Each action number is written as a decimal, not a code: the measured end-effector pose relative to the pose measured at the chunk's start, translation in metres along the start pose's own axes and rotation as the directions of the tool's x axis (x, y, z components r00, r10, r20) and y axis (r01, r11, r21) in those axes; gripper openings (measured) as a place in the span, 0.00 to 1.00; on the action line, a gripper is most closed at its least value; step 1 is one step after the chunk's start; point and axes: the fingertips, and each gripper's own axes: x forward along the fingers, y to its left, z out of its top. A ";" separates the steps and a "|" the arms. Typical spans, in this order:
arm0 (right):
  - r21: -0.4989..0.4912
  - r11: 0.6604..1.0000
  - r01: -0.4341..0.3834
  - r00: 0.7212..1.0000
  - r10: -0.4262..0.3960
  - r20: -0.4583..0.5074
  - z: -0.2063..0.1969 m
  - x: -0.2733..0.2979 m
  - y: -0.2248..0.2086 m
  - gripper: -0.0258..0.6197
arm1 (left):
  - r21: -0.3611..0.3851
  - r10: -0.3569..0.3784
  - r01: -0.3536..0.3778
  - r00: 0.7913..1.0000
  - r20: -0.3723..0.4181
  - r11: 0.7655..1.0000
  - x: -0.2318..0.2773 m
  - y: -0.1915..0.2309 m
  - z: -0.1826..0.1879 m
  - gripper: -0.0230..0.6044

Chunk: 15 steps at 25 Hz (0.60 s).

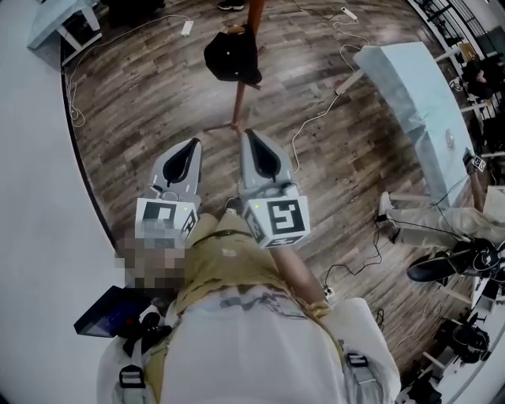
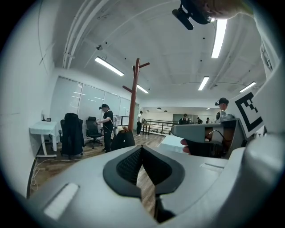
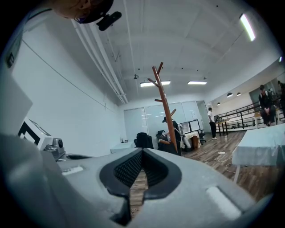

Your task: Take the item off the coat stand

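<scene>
The brown wooden coat stand [image 1: 246, 43] rises from the wood floor ahead of me, with a black item [image 1: 231, 57] hanging on it. Both grippers are held side by side short of it, pointing toward its base. The left gripper [image 1: 192, 144] and the right gripper [image 1: 249, 134] are both shut with nothing between the jaws. In the left gripper view the coat stand [image 2: 135, 93] is far off, the black item [image 2: 123, 139] low beside it, beyond the left gripper [image 2: 142, 147]. In the right gripper view the coat stand [image 3: 163, 107] leans above the right gripper [image 3: 142, 150], and the black item [image 3: 173, 138] hangs low on it.
A table under a pale teal cloth [image 1: 418, 87] stands at the right, with cables [image 1: 316, 118] trailing over the floor. A white desk [image 1: 63, 24] is at the far left, a black chair base [image 1: 454, 264] at the right. A person [image 2: 107, 127] stands near black chairs [image 2: 72, 133].
</scene>
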 end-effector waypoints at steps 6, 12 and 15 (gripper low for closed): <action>0.037 0.999 -0.005 0.999 0.006 -0.033 -0.020 0.017 -0.013 0.04 | -0.017 0.035 -0.035 0.998 -0.045 0.999 0.013 0.013 -0.018 0.03; 0.023 0.999 0.036 0.999 -0.035 -0.040 -0.011 0.054 -0.024 0.04 | -0.043 0.013 -0.016 0.997 -0.082 0.999 0.046 0.042 -0.013 0.03; 0.009 0.998 0.065 0.998 -0.065 -0.025 -0.003 0.073 -0.032 0.04 | -0.034 -0.016 0.015 0.999 -0.046 0.999 0.064 0.053 0.001 0.03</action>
